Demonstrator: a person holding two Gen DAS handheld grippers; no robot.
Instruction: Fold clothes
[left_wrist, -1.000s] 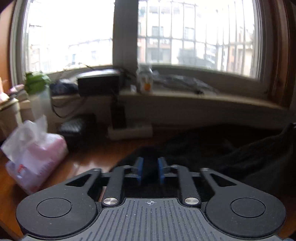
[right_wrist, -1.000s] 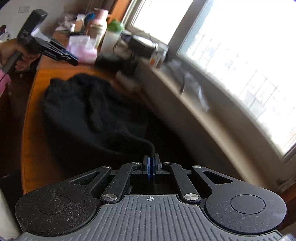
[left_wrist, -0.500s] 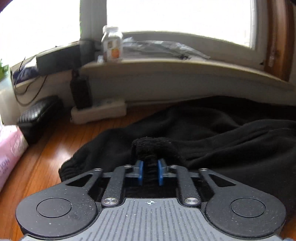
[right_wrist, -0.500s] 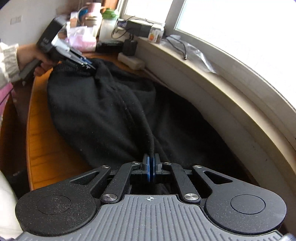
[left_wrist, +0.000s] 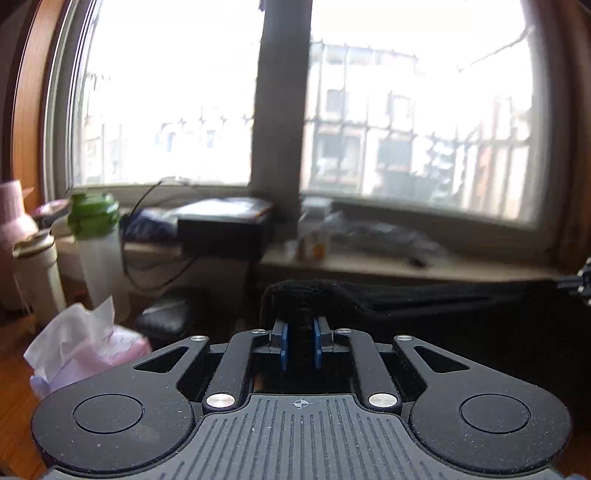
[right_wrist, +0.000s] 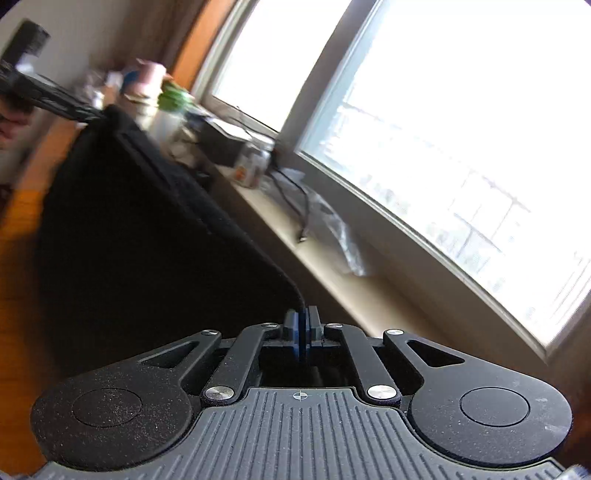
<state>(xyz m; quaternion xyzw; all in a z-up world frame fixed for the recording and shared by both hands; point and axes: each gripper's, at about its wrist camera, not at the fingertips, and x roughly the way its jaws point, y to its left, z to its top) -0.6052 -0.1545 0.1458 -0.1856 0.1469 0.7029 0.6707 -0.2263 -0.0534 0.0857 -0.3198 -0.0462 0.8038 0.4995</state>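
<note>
Both claws are clamped on the black garment (right_wrist: 147, 236), left claw (left_wrist: 299, 345) on a bunched corner, right claw (right_wrist: 302, 334) on the other, its top edge strung taut straight between them.

**Materials and finishes**

Black garment (right_wrist: 147, 236) looked like thick matt knit cloth, fuzzy at the bunched edge. Left gripper (left_wrist: 299, 345) body was matt black grainy plastic with ribbed grey plate, shiny metal rivets, smooth blue pads (left_wrist: 283, 345). Left of the garment, wooden table (left_wrist: 14, 373) glossy orange-brown; tissue pack (left_wrist: 88, 350) crinkly pink plastic, white paper. Behind the garment, windowsill (left_wrist: 369, 264) smooth, matt.
</note>
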